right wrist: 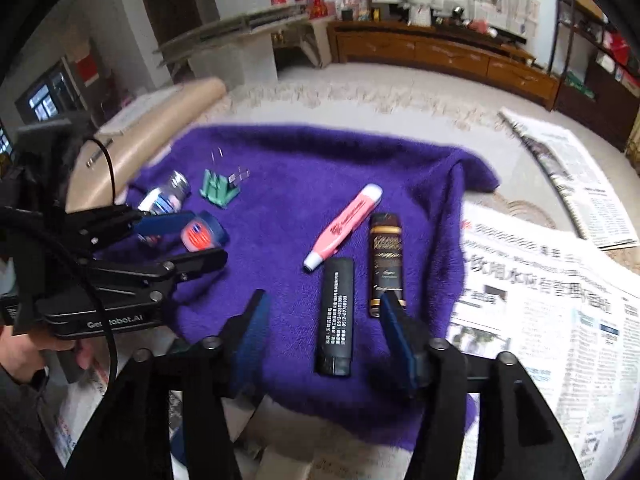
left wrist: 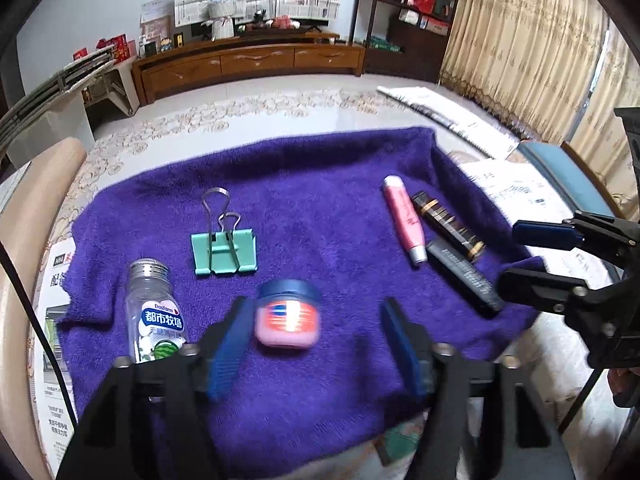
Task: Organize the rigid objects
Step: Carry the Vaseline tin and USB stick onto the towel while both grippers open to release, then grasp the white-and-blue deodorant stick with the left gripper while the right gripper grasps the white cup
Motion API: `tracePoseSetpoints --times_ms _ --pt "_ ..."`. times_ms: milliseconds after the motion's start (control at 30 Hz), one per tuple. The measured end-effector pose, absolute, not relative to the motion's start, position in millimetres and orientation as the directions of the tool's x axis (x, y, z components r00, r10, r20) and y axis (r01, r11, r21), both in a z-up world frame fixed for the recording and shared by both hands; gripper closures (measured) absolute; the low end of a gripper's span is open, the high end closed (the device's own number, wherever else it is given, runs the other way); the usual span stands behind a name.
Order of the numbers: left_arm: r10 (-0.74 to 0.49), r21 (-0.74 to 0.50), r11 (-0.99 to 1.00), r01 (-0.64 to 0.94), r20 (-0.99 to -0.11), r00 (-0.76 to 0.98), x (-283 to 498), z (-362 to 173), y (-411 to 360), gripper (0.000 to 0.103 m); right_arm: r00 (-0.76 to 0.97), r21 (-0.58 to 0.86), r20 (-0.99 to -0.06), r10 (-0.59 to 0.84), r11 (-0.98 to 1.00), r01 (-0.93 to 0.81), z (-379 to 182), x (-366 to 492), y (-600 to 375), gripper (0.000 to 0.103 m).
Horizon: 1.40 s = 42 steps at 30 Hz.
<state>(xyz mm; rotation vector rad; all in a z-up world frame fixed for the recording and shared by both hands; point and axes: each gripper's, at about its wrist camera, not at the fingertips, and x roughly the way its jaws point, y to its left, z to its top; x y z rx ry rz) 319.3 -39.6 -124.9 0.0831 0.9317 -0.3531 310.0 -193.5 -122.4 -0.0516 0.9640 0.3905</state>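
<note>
A purple towel (left wrist: 320,184) (right wrist: 304,168) carries the objects. My left gripper (left wrist: 314,340) (right wrist: 204,238) is open around a small pink jar with a blue lid (left wrist: 288,320) (right wrist: 202,236); the jar sits close to the left finger, clear of the right one. A clear bottle with a silver cap (left wrist: 154,312) (right wrist: 168,196) and a green binder clip (left wrist: 224,252) (right wrist: 218,190) lie nearby. My right gripper (right wrist: 324,320) (left wrist: 508,260) is open over a black lighter (right wrist: 336,316) (left wrist: 464,276), pads apart from it. A brown-gold lighter (right wrist: 386,264) (left wrist: 448,226) and a pink pen (right wrist: 344,226) (left wrist: 402,220) lie beside it.
Newspapers (right wrist: 540,320) (left wrist: 440,116) cover the surface right of the towel. A beige chair back (left wrist: 40,208) stands at the left, a blue seat (left wrist: 560,176) at the right. A person's hand (right wrist: 24,352) holds the left gripper's handle.
</note>
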Motion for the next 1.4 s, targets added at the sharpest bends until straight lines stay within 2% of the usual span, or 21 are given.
tracePoseSetpoints --times_ms 33,67,100,200,400,633,767,900,1033,1100,1200,1233,1267,1333,1367,1400 --pt "-0.267 -0.082 0.939 0.335 -0.787 0.556 313 -119 -40 0.027 0.519 0.135 -0.799 0.304 0.932 -0.337 -116 305 -197 0.039" --pt "-0.268 -0.081 0.939 0.335 -0.782 0.562 310 -115 -41 0.023 0.531 0.14 -0.792 0.303 0.935 -0.325 -111 300 -200 0.029" --pt "-0.271 -0.081 0.939 0.335 -0.775 0.571 305 -111 -42 0.014 0.536 0.142 -0.789 0.3 0.938 -0.316 -107 296 -203 0.016" --pt "-0.284 -0.087 0.937 0.338 -0.754 0.593 282 -98 -45 0.0 0.553 0.133 -0.789 0.269 0.952 -0.274 -98 282 -213 0.0" --pt "-0.276 -0.107 0.945 0.31 -0.771 0.574 234 -94 -57 0.0 0.581 0.155 -0.787 0.21 0.977 -0.144 -93 242 -241 0.0" --pt "-0.288 -0.164 0.947 0.275 -0.811 0.51 213 -125 -75 0.0 0.589 0.18 -0.792 0.159 0.983 -0.023 -110 201 -279 0.0" --pt "-0.24 -0.127 0.959 0.253 -0.837 0.492 214 -148 -90 0.0 0.576 0.238 -0.799 0.174 0.971 0.037 -125 192 -305 0.0" --pt "-0.177 -0.081 0.977 0.199 -0.831 0.528 214 -154 -89 0.0 0.575 0.258 -0.797 0.181 0.965 0.054 -126 191 -316 0.0" --pt "-0.154 -0.044 0.977 0.21 -0.823 0.547 214 -156 -94 0.0 0.593 0.267 -0.782 0.194 0.963 0.038 -119 187 -318 0.0" --pt "-0.147 -0.026 0.976 0.218 -0.816 0.558 215 -155 -98 0.004 0.595 0.267 -0.78 0.197 0.963 0.031 -117 185 -317 0.0" --pt "-0.154 -0.018 0.97 0.244 -0.818 0.554 217 -157 -105 0.02 0.587 0.27 -0.783 0.206 0.963 0.022 -118 183 -315 0.0" --pt "-0.149 -0.003 0.968 0.252 -0.813 0.562 215 -156 -108 0.029 0.585 0.267 -0.785 0.205 0.963 0.022 -118 182 -314 0.0" --pt "-0.157 -0.003 0.965 0.264 -0.809 0.566 213 -154 -111 0.033 0.58 0.264 -0.789 0.203 0.964 0.022 -119 181 -314 0.0" --pt "-0.165 -0.002 0.961 0.278 -0.808 0.566 209 -152 -116 0.051 0.571 0.26 -0.796 0.203 0.966 0.019 -120 179 -313 0.0" --pt "-0.167 -0.002 0.96 0.281 -0.808 0.564 208 -151 -118 0.055 0.568 0.253 -0.798 0.2 0.967 0.016 -120 177 -312 0.0" --pt "-0.171 -0.004 0.959 0.284 -0.808 0.564 208 -150 -119 0.063 0.566 0.248 -0.8 0.197 0.969 0.014 -120 176 -310 0.0"
